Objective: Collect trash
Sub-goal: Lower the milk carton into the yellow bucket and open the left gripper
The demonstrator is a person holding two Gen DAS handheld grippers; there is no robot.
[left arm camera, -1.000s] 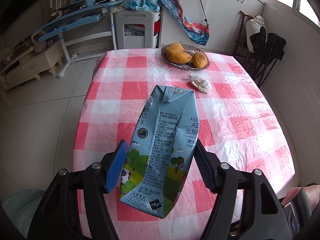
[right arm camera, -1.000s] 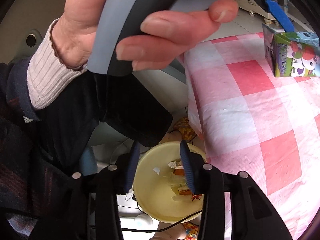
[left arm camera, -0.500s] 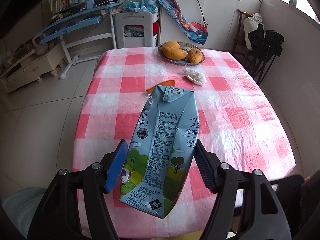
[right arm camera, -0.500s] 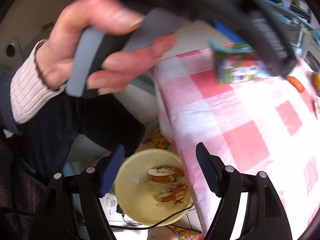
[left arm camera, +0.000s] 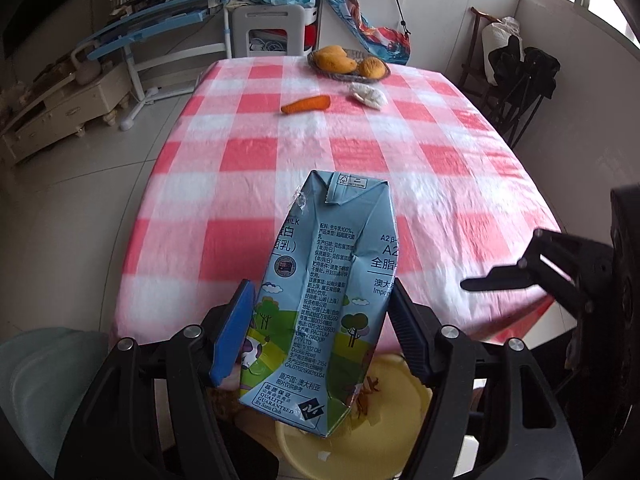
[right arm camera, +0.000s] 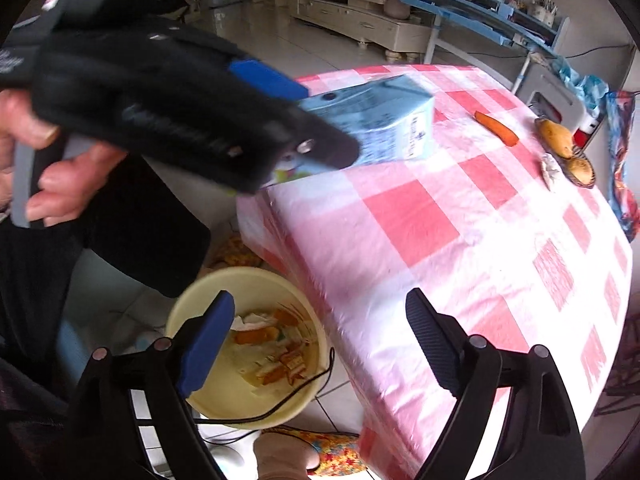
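My left gripper [left arm camera: 320,320] is shut on a crumpled blue milk carton [left arm camera: 328,292] and holds it in the air over the near table edge, above a yellow trash bucket [left arm camera: 396,436]. The carton also shows in the right wrist view [right arm camera: 384,124], held by the left gripper's black body [right arm camera: 180,112]. My right gripper [right arm camera: 320,336] is open and empty, beside the table edge and above the bucket [right arm camera: 240,392], which holds scraps. A carrot [left arm camera: 306,105] and a crumpled white wrapper [left arm camera: 368,95] lie on the checked tablecloth [left arm camera: 360,152].
A plate of mangoes [left arm camera: 348,65] stands at the table's far end. A white stool [left arm camera: 272,32] and blue desk [left arm camera: 152,32] are beyond it. A dark chair with bags [left arm camera: 516,76] stands at the right. A pale green seat [left arm camera: 44,364] is at lower left.
My left gripper has drawn back with the carton from over the table to above the bucket. My right gripper has opened wide and swung toward the table.
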